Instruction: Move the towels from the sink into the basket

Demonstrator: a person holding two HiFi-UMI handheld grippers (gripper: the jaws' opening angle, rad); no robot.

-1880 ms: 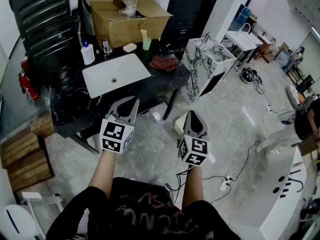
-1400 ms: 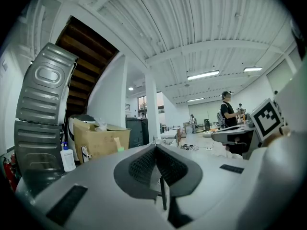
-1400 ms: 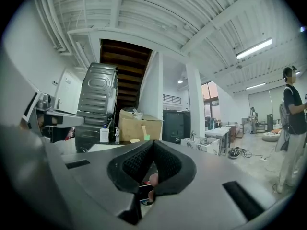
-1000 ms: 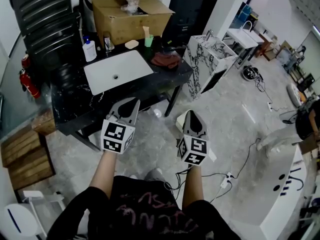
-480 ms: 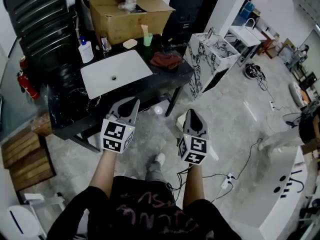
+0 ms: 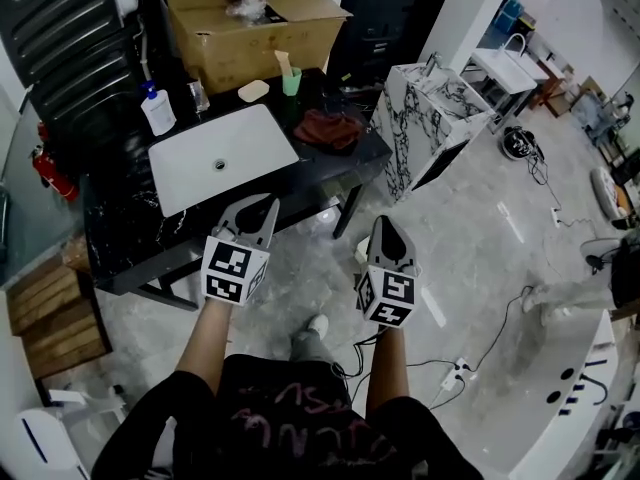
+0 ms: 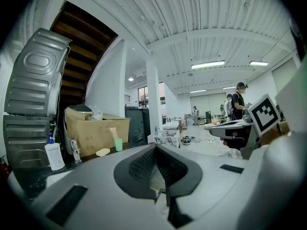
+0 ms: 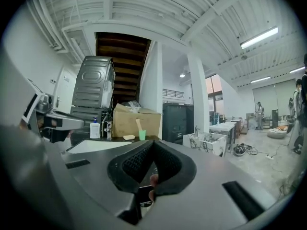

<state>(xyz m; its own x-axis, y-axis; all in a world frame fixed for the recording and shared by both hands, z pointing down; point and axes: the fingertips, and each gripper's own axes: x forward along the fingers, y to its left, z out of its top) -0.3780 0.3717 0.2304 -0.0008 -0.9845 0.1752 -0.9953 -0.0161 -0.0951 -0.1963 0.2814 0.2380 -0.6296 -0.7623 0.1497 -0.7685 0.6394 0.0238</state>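
The white sink at ten o'clock looks empty. The left tongs are pressed together, empty. A reddish towel lies at twelve o'clock on the dark surface, beside the sink. The right tongs are together too, likely because nothing is within reach yet.

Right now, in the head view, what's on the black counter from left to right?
White pump bottle with blue cap, small metal tap, cream soap bar, green plastic cup, dark red crumpled towel.
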